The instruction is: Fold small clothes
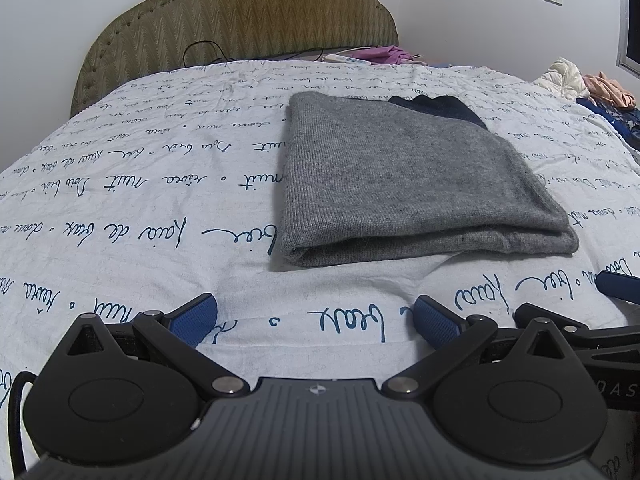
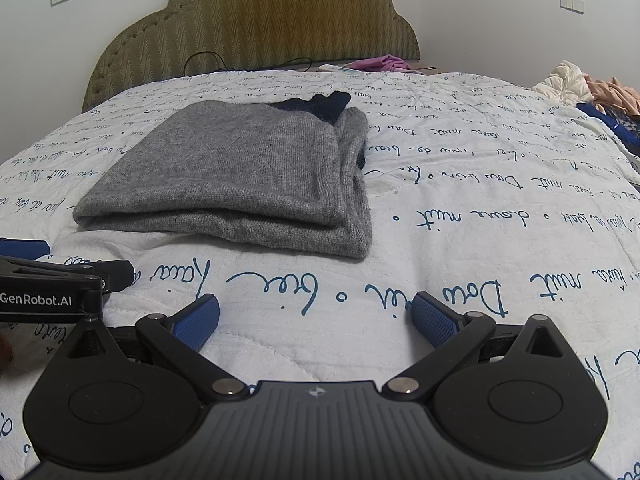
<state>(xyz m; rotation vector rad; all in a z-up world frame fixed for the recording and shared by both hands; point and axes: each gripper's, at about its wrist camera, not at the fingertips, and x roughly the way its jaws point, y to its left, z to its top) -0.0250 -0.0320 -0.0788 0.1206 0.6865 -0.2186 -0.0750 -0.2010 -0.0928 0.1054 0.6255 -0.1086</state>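
A grey knitted garment (image 1: 400, 176) lies folded into a thick rectangle on the bed, with a dark navy piece (image 1: 440, 106) showing at its far edge. The right wrist view has the same grey garment (image 2: 240, 176) left of centre, navy piece (image 2: 320, 106) behind it. My left gripper (image 1: 316, 320) is open, low over the quilt, a short way in front of the garment and holding nothing. My right gripper (image 2: 316, 320) is open too, nothing between its blue pads, in front and to the right of the fold. Each gripper shows at the edge of the other's view.
A white quilt (image 1: 140, 200) with blue handwriting covers the bed. A padded olive headboard (image 1: 248, 12) stands at the far end. Pink cloth (image 1: 380, 54) lies near the headboard. A heap of white, peach and blue clothes (image 2: 580, 88) sits at the right edge.
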